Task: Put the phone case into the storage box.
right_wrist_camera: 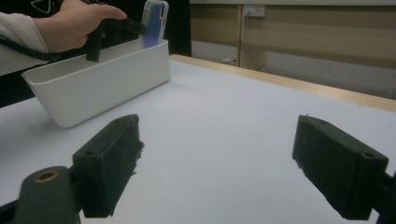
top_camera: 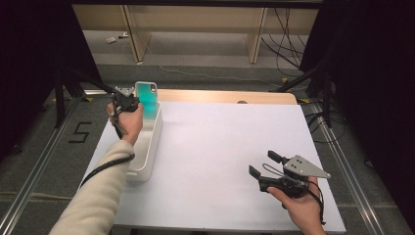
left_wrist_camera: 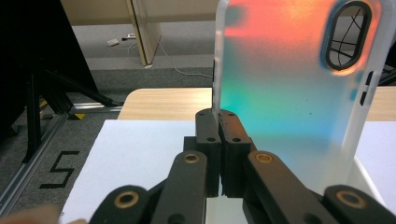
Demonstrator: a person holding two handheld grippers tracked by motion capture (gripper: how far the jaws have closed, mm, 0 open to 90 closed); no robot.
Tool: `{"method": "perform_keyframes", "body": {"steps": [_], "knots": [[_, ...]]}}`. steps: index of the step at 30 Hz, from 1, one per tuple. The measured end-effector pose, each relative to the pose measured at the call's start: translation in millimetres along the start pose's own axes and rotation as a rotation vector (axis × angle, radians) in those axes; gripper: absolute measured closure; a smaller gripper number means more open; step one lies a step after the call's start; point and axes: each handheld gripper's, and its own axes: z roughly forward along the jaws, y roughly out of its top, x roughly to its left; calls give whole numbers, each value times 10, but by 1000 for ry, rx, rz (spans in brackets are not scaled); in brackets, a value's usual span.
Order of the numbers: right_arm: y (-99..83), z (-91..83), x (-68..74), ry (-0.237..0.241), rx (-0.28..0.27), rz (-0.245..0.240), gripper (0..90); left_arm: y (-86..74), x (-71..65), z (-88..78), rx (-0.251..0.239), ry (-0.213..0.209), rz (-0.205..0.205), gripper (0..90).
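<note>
Holding a phone case by its edge, the left gripper has its jaws pressed together on the thin rim; in the left gripper view the case stands upright directly ahead of the jaw tips and to their right, frosted and translucent, teal low down and orange near the top, with the camera cut-out at its upper right. The case sits over the far end of a white bin, which runs back from the left gripper toward the person's side of the table. Right gripper: jaws spread wide, nothing between them, resting low over the white table sheet. From the right gripper view, the bin and the case lie ahead and to its left, well apart.
</note>
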Motion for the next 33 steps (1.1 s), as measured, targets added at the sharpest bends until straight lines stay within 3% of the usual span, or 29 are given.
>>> {"method": "perform_keyframes", "body": {"steps": [7,9,15,20,33], "knots": [[0,0,2,0,2,0,164,-12,-10,8,3,4,-4,879],[2,-4,11,7,9,21,164,-20,-9,14,8,-1,-4,879],[-3,7,1,-2,6,0,164,-26,2,27,13,2,-4,879],[-11,27,8,11,-12,13,164,-35,6,34,18,5,-1,879],[-15,25,6,7,3,11,164,-60,18,56,28,6,-7,879]]}}
